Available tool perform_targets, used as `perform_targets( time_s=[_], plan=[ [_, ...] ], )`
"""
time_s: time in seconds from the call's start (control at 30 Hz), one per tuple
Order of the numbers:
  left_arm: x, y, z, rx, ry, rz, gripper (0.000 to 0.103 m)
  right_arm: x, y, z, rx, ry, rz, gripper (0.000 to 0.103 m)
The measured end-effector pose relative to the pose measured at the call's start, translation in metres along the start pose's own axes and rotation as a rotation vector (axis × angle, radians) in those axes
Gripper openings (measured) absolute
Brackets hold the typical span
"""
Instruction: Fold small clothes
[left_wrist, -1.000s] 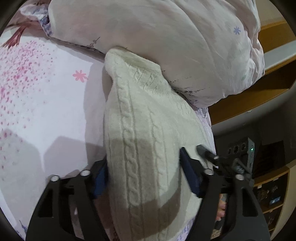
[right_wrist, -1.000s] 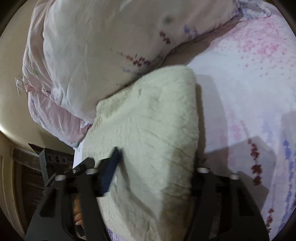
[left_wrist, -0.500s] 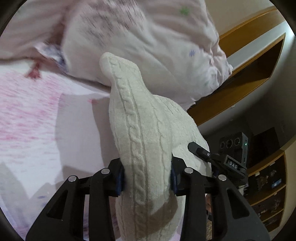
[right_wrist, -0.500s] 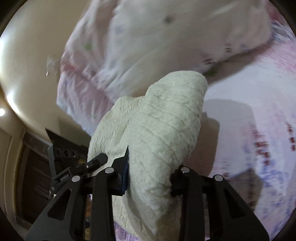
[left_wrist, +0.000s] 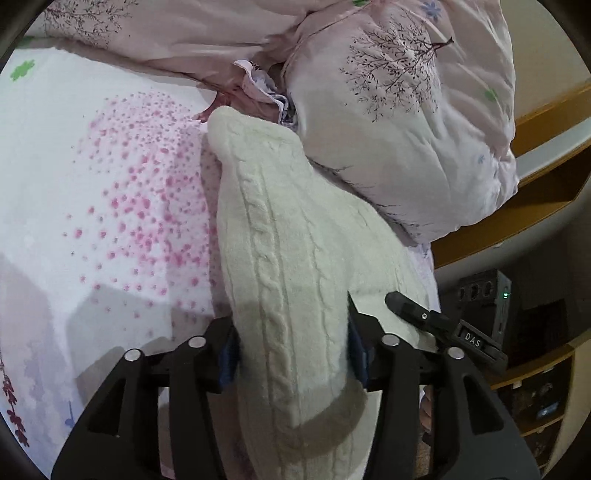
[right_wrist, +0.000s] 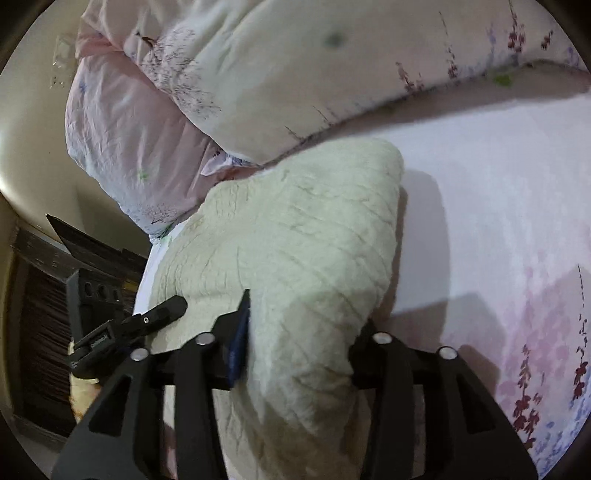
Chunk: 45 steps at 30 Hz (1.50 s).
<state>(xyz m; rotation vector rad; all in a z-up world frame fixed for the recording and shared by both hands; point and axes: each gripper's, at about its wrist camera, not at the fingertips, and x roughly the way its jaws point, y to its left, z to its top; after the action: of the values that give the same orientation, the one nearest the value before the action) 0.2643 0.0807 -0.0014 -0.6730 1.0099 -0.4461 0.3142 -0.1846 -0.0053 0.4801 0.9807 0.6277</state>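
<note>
Fingers of the left gripper (left_wrist: 291, 343) are clamped on a cream knit garment (left_wrist: 295, 236), one on each side of its near end. The right gripper (right_wrist: 306, 339) pinches the same garment (right_wrist: 295, 240) the same way. Its long axis runs away from both cameras, the far end pointing at the quilt (left_wrist: 399, 118) and touching it. The garment lies on the bed sheet (left_wrist: 92, 177) near the bed's edge. Open sheet spreads on the side away from that edge; the quilt closes off the far end.
</note>
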Motion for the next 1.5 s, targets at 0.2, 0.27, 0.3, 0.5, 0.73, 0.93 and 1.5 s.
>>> perform_targets(
  time_s=[0.2,0.27,0.3,0.5,0.73,0.93,1.5],
  plan=[
    [-0.011,0.014,0.011,-0.055,-0.037,-0.015,0.058,-0.024,-0.022,0.018,0.079,-0.089,0.018,0.052],
    [-0.012,0.021,0.013,-0.071,-0.052,-0.016,0.055,-0.021,-0.025,0.021,0.07,-0.107,-0.012,0.02],
    [-0.011,0.022,0.013,-0.076,-0.058,-0.014,0.053,-0.02,-0.026,0.02,0.064,-0.117,-0.036,0.018],
    [-0.009,0.017,0.012,-0.068,-0.073,0.045,0.051,-0.015,-0.026,0.021,0.087,-0.133,-0.134,0.018],
    [-0.045,-0.002,-0.022,0.028,-0.08,0.081,0.067,-0.049,-0.017,-0.013,0.029,-0.112,-0.06,0.045],
    [-0.051,-0.017,-0.061,0.178,-0.073,0.181,0.069,-0.047,-0.011,-0.051,-0.089,-0.062,-0.188,0.019],
    [-0.072,-0.082,-0.116,0.562,-0.286,0.406,0.074,-0.076,0.059,-0.106,-0.444,-0.234,-0.357,0.034]
  ],
)
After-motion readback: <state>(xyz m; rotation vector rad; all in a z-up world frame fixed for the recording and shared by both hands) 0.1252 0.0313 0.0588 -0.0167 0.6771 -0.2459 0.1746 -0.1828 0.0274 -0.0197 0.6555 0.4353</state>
